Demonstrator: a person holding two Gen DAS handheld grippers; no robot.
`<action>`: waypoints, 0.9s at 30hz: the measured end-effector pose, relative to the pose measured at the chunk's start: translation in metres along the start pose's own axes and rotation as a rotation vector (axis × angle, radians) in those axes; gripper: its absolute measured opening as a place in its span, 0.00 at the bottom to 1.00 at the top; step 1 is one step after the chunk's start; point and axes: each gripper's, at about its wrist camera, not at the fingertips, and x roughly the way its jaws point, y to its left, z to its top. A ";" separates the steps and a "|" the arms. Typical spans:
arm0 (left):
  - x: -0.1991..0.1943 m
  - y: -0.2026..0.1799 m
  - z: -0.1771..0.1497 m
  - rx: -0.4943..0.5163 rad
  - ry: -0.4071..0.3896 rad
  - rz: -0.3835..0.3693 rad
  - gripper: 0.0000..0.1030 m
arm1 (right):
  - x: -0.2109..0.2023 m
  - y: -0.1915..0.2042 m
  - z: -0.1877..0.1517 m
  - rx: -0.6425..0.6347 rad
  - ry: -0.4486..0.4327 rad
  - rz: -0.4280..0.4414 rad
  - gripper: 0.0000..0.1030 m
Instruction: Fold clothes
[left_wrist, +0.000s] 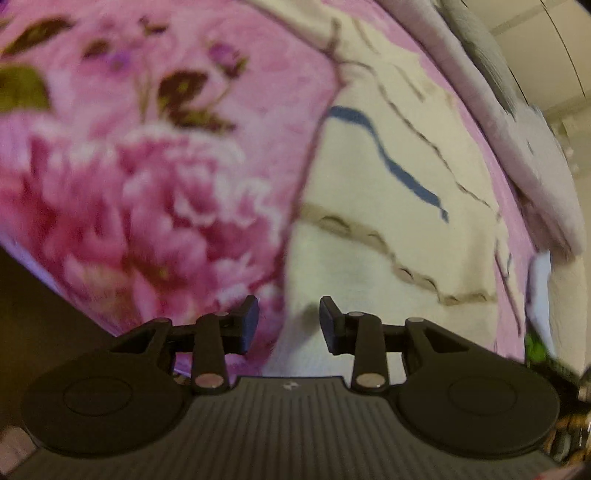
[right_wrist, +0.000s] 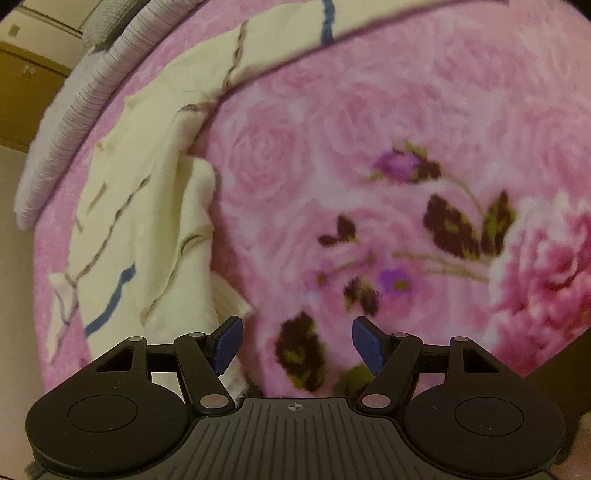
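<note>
We see a cream garment (right_wrist: 147, 221), soft and crumpled, running lengthwise up frame left on a fuzzy pink blanket (right_wrist: 369, 129). Left hand-held gripper (left_wrist: 289, 325) narrowly parted, right hand-held gripper (right_wrist: 297, 345) wide; both empty.

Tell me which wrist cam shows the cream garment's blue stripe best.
Left wrist view: the blue stripe runs long and uncovered across the middle of the cream garment, though blurred. Right wrist view shows only two short pieces of it, one at the top edge, one low on the left.
</note>
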 end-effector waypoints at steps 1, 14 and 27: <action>0.000 -0.001 -0.003 -0.024 -0.023 -0.016 0.43 | 0.002 -0.007 -0.001 0.015 0.002 0.033 0.67; -0.066 -0.051 0.074 0.287 -0.155 0.036 0.05 | 0.017 -0.013 -0.004 0.106 -0.014 0.208 0.60; -0.025 -0.019 0.085 0.240 -0.059 0.061 0.05 | 0.074 0.008 -0.027 0.223 -0.048 0.295 0.35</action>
